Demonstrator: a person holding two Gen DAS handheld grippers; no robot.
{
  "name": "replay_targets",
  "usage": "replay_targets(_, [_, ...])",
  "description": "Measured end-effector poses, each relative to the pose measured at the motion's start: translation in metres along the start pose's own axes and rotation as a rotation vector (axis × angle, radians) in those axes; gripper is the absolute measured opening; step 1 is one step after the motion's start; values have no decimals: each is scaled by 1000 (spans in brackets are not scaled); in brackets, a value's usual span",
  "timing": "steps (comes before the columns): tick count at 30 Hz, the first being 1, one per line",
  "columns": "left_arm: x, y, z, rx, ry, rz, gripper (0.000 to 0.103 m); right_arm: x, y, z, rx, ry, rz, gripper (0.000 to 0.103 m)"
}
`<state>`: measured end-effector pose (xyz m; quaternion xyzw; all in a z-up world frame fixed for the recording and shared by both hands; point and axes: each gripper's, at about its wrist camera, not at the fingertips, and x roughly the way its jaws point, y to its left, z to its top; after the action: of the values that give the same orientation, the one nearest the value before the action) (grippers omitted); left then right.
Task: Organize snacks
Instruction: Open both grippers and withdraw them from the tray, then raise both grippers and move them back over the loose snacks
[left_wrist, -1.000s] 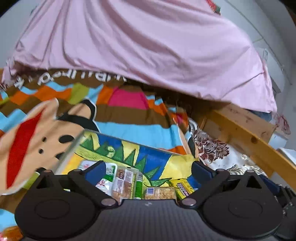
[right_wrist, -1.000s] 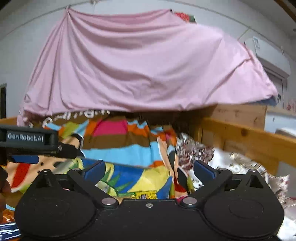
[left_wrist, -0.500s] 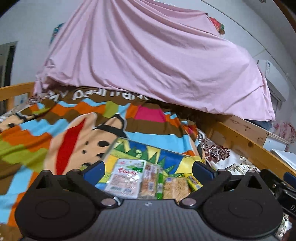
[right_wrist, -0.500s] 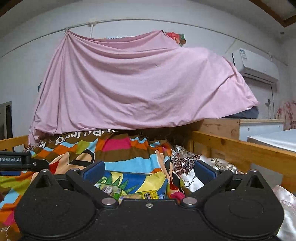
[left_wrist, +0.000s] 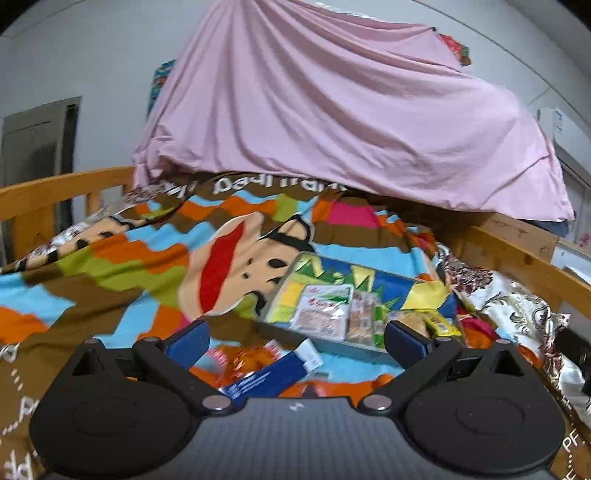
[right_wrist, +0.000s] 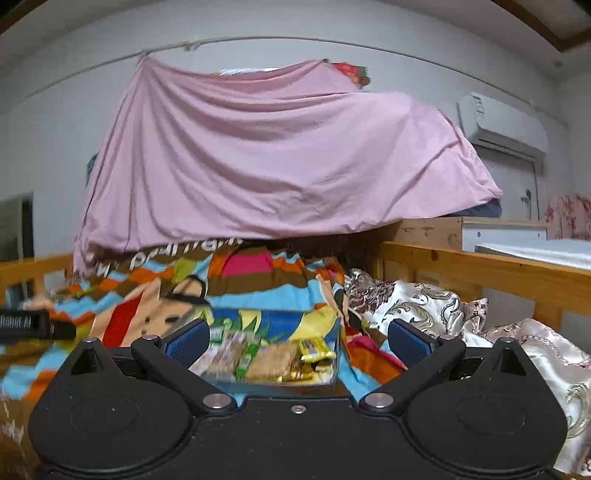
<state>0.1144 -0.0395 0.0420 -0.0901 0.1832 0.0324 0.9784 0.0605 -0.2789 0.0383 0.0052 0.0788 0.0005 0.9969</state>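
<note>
You get soft, even room light in both views; no lamp shows, so can't tell where it comes from. The pink sheet (left_wrist: 351, 122) and the wall (right_wrist: 55, 122) look bright. It goes dark under the sheet's bottom edge. No glare. Both pics bend at the edges w/ black corners, so the bed rail (right_wrist: 480, 266) curves. In the left view the snacks near the cam, like the blue pack (left_wrist: 269, 376), are smeared. In the right view the tray (right_wrist: 273, 354) snacks blur too. Far stuff looks sharper.
</note>
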Motion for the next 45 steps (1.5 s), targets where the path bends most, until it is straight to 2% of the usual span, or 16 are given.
replay_targets(3, [-8,8,-8,-18,14,15,103,-9,10,-8,-15,9,24,102])
replay_targets(9, [-17,21,-19,-25,32,33,103,-24,22,-15,-51,-31,47,102])
replay_targets(15, [-23,26,-26,-6,45,57,103,-22,25,-18,-40,-17,54,102])
replay_targets(28, [-14,26,-36,60,87,129,103,1,34,-27,-30,72,94,102])
replay_targets(38, [-10,33,-30,-43,134,176,102,16,39,-27,-5,130,156,102])
replay_targets(45, [-18,23,-26,-36,138,242,102,25,45,-22,17,174,233,102])
